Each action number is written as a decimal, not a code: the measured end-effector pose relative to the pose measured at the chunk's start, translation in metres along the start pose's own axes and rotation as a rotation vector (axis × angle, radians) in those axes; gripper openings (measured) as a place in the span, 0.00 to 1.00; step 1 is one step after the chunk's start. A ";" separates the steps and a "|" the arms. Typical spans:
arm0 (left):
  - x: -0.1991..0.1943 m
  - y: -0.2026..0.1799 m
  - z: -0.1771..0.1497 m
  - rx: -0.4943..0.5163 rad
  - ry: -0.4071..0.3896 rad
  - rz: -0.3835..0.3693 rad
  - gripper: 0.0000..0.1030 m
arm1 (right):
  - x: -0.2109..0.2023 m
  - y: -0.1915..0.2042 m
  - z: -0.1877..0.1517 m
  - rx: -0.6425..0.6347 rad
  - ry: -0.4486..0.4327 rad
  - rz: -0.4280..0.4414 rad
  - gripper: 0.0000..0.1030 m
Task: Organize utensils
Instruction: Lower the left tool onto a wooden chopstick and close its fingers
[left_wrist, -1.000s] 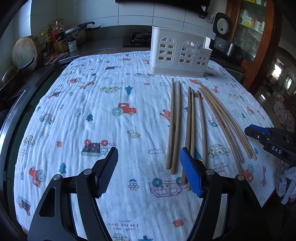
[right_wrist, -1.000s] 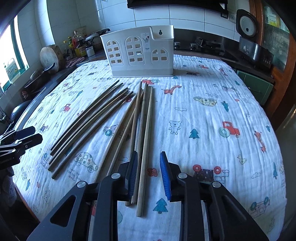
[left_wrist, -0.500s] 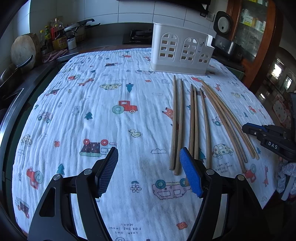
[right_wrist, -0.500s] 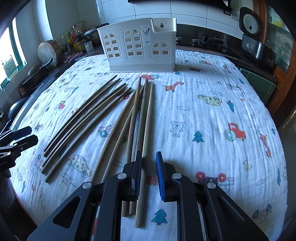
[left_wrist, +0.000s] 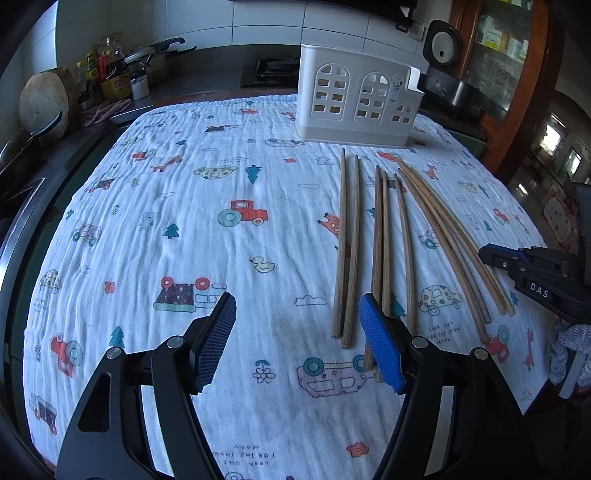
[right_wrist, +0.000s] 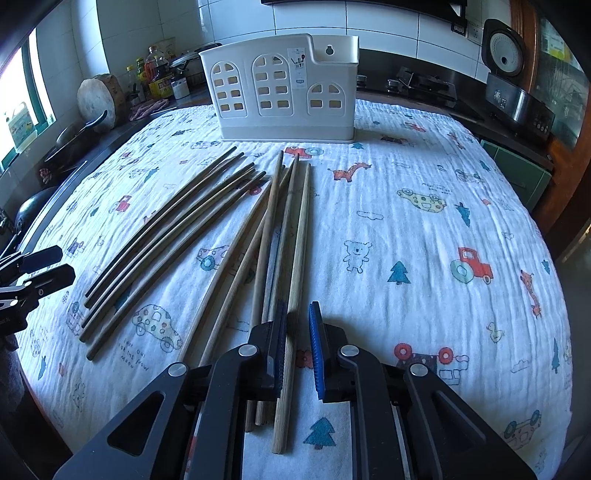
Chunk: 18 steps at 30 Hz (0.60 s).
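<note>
The left gripper (left_wrist: 297, 343) hangs low over the printed cloth (left_wrist: 207, 206) with its blue pads spread wide and nothing between them; its right pad (left_wrist: 380, 347) covers the near ends of the middle chopsticks (left_wrist: 380, 240), and whether it touches them cannot be told; the right gripper (right_wrist: 297, 354) sits low at the near end of the rightmost wooden chopstick (right_wrist: 295, 280), its two pads brought near together with a narrow gap left open; that chopstick runs through the gap close against the left pad (right_wrist: 279, 350), apart from the right pad, so it is straddled rather than pinched.

About ten long chopsticks lie flat on the cloth, all pointing roughly toward the white plastic utensil caddy (right_wrist: 284, 92); in the right wrist view a darker, curved-looking bundle (right_wrist: 166, 243) fans out to the left, and a paler group lies beside it, running under the right gripper; the left gripper shows at that view's left edge, near the ends of the dark bundle.

The caddy stands upright at the far side of the cloth, with arched window cut-outs in its front wall; what it holds inside cannot be seen; behind it, on the dark counter (right_wrist: 461, 107), stand a rice cooker (right_wrist: 504, 48), a gas hob (right_wrist: 417, 85), bottles (right_wrist: 159, 74) and a round wooden chopping block (right_wrist: 98, 96).
</note>
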<state>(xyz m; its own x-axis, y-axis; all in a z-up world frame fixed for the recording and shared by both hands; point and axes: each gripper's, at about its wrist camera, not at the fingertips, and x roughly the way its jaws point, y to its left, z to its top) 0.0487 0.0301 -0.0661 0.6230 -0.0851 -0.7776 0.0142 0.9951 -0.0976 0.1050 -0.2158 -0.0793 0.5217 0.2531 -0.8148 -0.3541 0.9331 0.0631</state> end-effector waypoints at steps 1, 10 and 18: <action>0.000 -0.001 0.000 0.001 0.001 -0.002 0.67 | 0.002 0.000 -0.001 -0.004 -0.003 -0.005 0.11; 0.005 -0.006 0.004 0.013 0.016 -0.032 0.61 | -0.002 0.006 -0.008 -0.026 -0.008 -0.034 0.10; 0.030 -0.010 0.014 -0.012 0.071 -0.102 0.29 | -0.004 0.002 -0.009 -0.002 -0.014 -0.018 0.10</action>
<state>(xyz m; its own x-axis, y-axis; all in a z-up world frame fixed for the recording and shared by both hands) 0.0781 0.0179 -0.0799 0.5616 -0.1892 -0.8055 0.0645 0.9805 -0.1854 0.0950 -0.2175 -0.0813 0.5392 0.2398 -0.8073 -0.3460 0.9371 0.0473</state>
